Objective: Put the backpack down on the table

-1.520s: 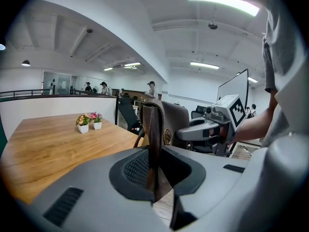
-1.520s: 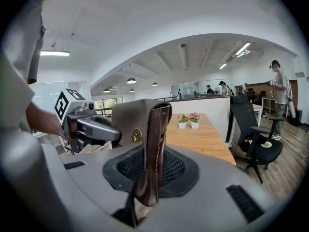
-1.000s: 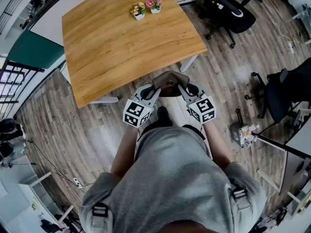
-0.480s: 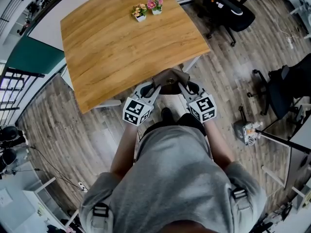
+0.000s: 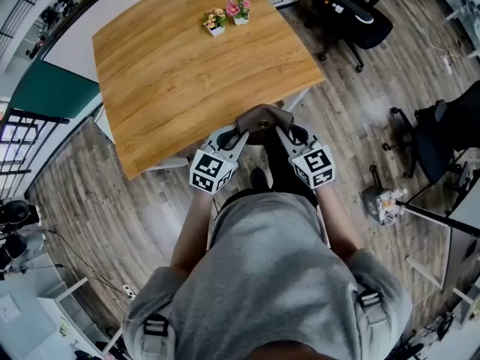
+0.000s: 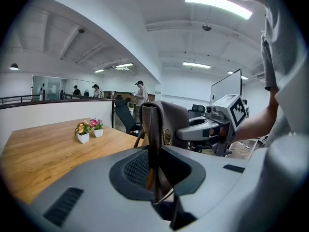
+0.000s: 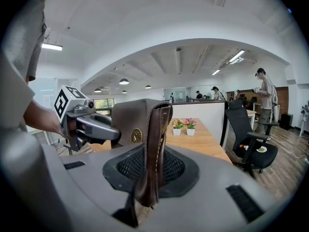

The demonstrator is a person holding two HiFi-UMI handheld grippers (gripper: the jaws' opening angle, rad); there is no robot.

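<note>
We hold the left tongs (image 5: 237,138) and right tongs (image 5: 283,136) out before our grey shirt (image 5: 270,276). Each pair is clamped on a side edge of the brown leather backpack (image 5: 262,118). The backpack hangs in the air between them, upright, round brass badge on its face, at the near edge of the light wooden counter (image 5: 172,66). Two white pots of flowers (image 5: 226,13) stand at the far side.
</note>
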